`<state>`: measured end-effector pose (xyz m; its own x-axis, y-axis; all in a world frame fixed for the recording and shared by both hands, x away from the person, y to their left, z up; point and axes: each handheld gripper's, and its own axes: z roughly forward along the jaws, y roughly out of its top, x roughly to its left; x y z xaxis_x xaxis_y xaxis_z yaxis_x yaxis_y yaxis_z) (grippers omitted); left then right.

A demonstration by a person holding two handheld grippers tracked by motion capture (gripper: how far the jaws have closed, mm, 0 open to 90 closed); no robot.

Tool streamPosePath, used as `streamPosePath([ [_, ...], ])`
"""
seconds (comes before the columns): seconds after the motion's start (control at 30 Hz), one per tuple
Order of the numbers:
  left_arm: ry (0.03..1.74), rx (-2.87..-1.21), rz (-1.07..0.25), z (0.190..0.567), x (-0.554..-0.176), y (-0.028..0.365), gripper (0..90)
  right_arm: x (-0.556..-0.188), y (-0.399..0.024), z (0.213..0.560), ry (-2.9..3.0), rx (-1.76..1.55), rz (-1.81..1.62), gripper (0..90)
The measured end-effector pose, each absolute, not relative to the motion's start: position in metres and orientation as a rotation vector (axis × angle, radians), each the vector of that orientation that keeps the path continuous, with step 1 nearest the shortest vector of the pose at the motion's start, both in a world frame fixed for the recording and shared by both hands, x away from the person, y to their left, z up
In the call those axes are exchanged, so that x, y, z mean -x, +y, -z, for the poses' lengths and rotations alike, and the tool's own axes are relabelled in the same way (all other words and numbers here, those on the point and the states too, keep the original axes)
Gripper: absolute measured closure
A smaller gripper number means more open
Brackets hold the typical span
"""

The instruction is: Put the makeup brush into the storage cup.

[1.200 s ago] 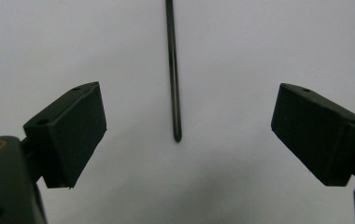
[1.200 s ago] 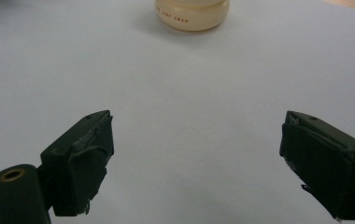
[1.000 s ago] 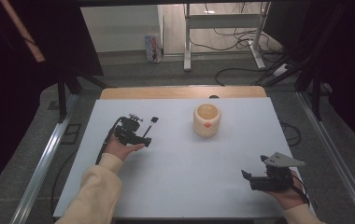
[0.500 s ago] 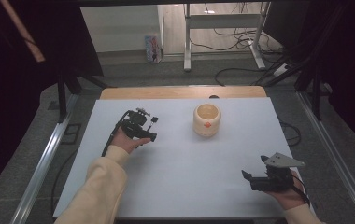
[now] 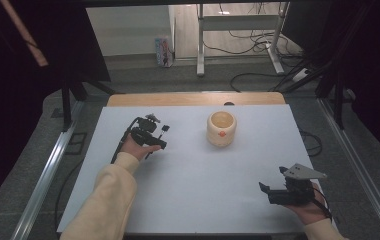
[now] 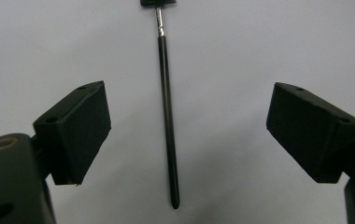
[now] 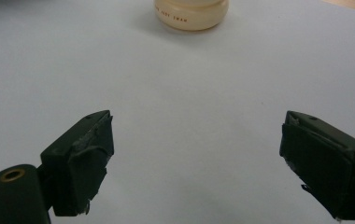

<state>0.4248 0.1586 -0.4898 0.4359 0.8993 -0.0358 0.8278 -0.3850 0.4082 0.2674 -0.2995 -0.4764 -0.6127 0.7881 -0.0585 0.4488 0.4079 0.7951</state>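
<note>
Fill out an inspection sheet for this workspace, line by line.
Surface: white tabletop with a wooden strip along the far edge, bare in front.
Job's things: thin black rod with a small black head lying flat between the left gripper's jaws, not gripped.
Clutter: cream round container with an orange dot at centre back.
Grippers: left gripper open over the rod; right gripper open, nothing between its jaws.
Cables: black cable trailing from the left gripper; loose cables on the floor beyond the table.
Surroundings: grey floor, metal frame legs, dark curtains.
</note>
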Motion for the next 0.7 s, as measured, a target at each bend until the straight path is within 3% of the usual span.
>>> streamPosePath([
  [0.7, 1.504, -2.378, -0.220, 0.497, -0.457, 0.159, 21.3, -0.268, -0.300, 0.478, 2.245, -1.067, -1.066, 10.3],
])
